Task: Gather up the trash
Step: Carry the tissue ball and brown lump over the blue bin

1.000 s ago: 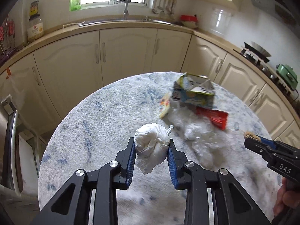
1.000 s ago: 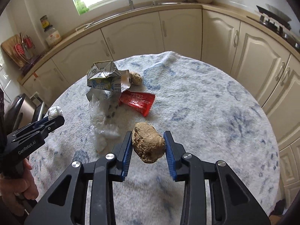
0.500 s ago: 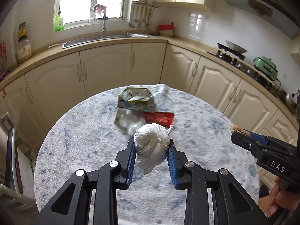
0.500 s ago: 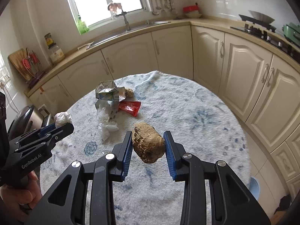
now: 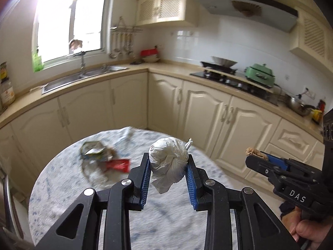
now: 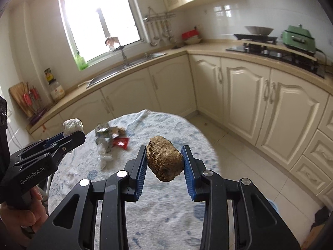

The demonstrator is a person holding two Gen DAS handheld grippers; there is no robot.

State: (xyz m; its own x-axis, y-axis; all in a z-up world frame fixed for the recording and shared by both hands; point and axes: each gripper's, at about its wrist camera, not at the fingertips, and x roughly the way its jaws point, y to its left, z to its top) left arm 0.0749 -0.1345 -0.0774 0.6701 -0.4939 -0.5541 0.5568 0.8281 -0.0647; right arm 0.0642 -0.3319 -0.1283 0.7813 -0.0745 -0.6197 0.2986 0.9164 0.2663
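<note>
Two pieces of trash are up in the air, one in each gripper, and both could fall. The left gripper (image 5: 168,173) squeezes a white paper ball (image 5: 168,162). The ball is soft and crumpled, and a loose tail of it hangs down below the blue pads. I think that if the grip gets looser, or the hand swings fast, the ball could slide out and drop on the table (image 5: 62,189) or the floor.

The right gripper (image 6: 164,164) squeezes a brown lump (image 6: 164,160). It looks rough and round, and it is pinched only near the tips of the blue pads. A round thing held by its sides can roll or pop out, so a quick turn might knock it free, and it may crumble too.

No trash bin shows in either view, so I cannot tell where these two pieces should go.

More trash sits on the table: a crushed carton (image 6: 104,132), a red wrapper (image 6: 120,142) and some clear plastic (image 6: 105,158), all close together at the far side. A low swing of a gripper could bump them.

The white ball sits right between the left jaws, touching both pads, and sticks up above them. The brown lump sits right between the right jaws, touching both pads, with its bottom hanging a little below.
</note>
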